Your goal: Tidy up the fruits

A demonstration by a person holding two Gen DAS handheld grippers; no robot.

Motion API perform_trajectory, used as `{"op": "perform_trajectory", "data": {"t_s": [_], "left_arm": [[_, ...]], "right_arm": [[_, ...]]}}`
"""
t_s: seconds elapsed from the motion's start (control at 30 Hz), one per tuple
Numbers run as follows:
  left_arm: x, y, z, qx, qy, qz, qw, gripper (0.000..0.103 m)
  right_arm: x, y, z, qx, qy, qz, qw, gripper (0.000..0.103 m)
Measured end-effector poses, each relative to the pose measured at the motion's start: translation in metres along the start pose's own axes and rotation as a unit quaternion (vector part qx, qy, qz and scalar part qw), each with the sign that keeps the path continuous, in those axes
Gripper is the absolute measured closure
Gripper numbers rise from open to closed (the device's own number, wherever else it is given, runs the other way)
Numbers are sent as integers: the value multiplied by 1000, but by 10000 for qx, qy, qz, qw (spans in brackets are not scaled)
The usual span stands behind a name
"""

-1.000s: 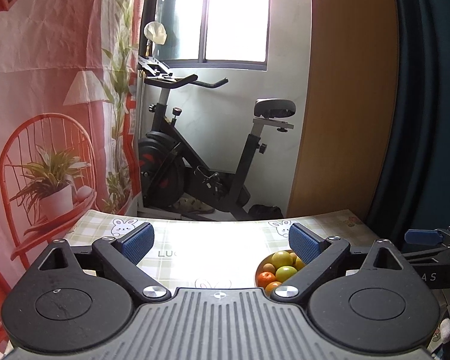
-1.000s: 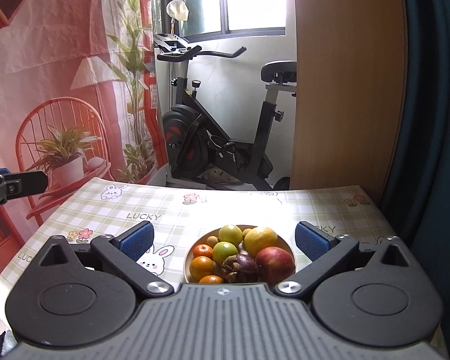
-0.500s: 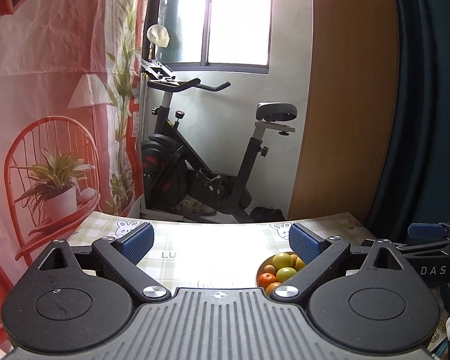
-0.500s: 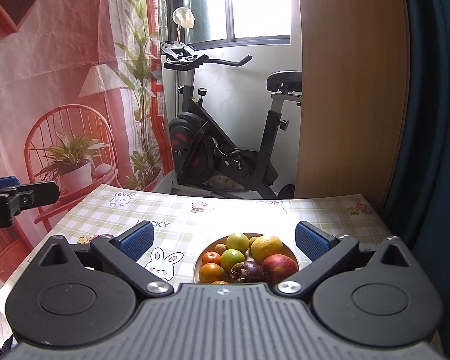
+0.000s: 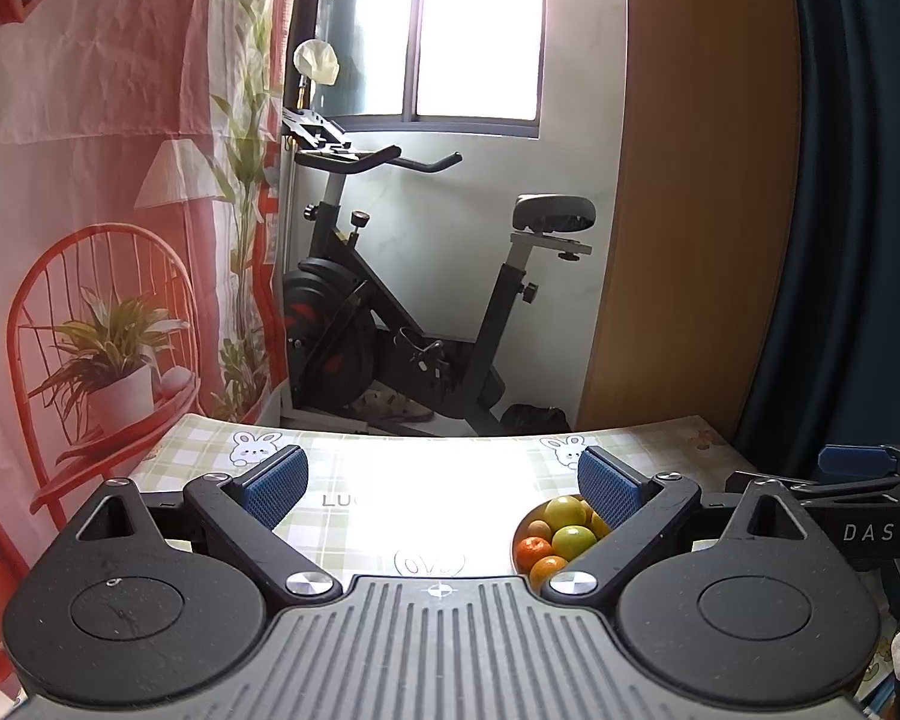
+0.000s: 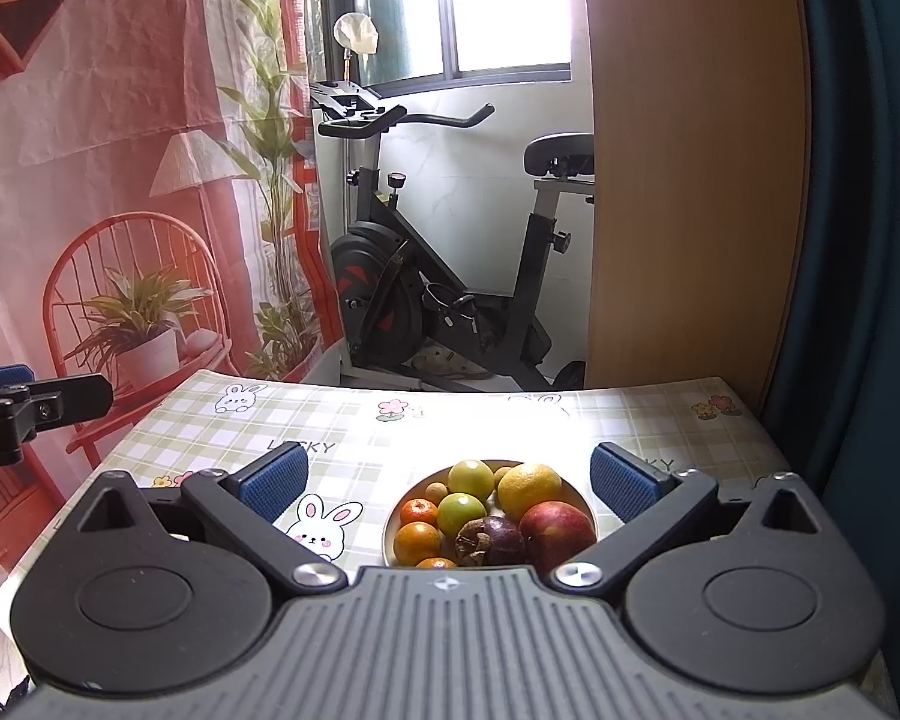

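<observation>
The bowl (image 6: 588,516) of fruits (image 6: 486,516) sits just ahead of the right gripper (image 6: 449,483), between its spread, empty fingers. The left gripper (image 5: 443,483), also spread and empty, has it off to its right. Best to lower straight onto one top fruit, squeezing gently.

Left gripper (image 5: 441,483) level, jaws spread wide, right gripper (image 6: 450,483) likewise, both empty

The left tongs (image 5: 444,483) hang wide apart over the checked tabletop (image 5: 426,468), holding nothing. A fruit bowl (image 5: 519,546) with oranges and yellow-green citrus sits half hidden behind the right finger. The right tongs (image 5: 852,459) reach in from the right edge.
</observation>
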State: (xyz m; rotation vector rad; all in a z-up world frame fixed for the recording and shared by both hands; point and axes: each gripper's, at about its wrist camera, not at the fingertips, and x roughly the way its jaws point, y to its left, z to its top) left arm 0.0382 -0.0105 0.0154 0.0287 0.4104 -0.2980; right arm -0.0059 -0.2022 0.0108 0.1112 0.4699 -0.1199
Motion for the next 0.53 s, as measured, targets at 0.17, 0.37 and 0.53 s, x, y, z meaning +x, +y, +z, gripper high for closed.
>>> {"op": "perform_trajectory", "data": {"t_s": [0.17,0.37,0.53], "left_arm": [[1,1,1,-47,19,-33,10000,5],[4,2,1,-42,68,-51,10000,5],[6,4,1,-48,77,-69,9999,5]], "right_arm": [[0,-1,0,11,2,-1,10000,1],[2,0,-1,27,20,1,10000,1],[3,1,-1,43,24,9,10000,1]]}}
